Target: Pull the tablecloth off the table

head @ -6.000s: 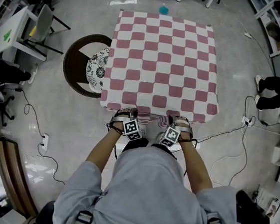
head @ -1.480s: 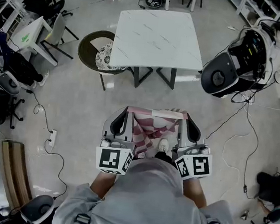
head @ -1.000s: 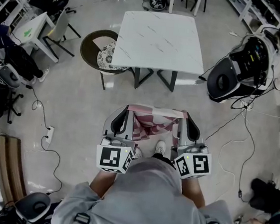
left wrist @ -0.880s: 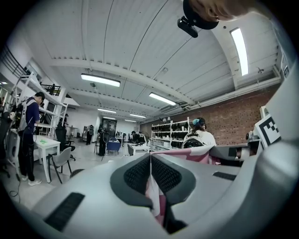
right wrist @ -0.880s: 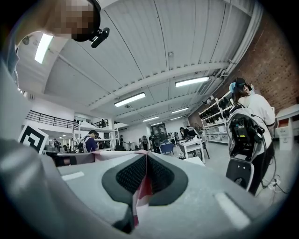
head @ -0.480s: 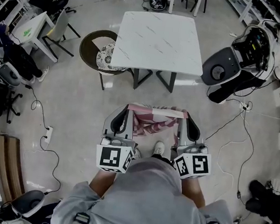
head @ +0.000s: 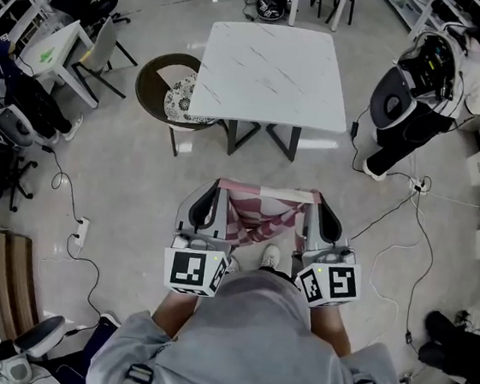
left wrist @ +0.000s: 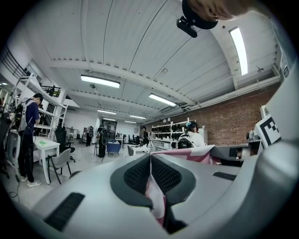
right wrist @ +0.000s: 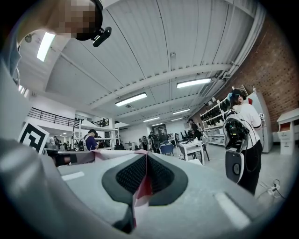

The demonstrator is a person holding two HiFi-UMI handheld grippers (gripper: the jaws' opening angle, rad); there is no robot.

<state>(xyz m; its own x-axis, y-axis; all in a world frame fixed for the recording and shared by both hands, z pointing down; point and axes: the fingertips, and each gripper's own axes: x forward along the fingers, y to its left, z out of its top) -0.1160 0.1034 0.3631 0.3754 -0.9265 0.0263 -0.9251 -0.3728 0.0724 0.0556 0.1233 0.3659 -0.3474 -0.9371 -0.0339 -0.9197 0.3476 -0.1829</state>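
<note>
Each gripper view shows what the head view cannot: dark pads (left wrist: 138, 173) clamped tight on a fold of the pink-checked tablecloth (head: 264, 208). From above, the cloth sags between the left gripper (head: 220, 189) and right gripper (head: 315, 200), clear of the bare white table (head: 271, 70) at twelve o'clock. Grey floor (head: 129, 183) all round — a person (head: 434, 75) wearing a backpack stands at two o'clock.

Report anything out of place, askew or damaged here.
Only the tablecloth: it hangs crumpled between the left gripper and right gripper, both shut on its top edge, well clear of the table. Nothing looks spilled or damaged.
</note>
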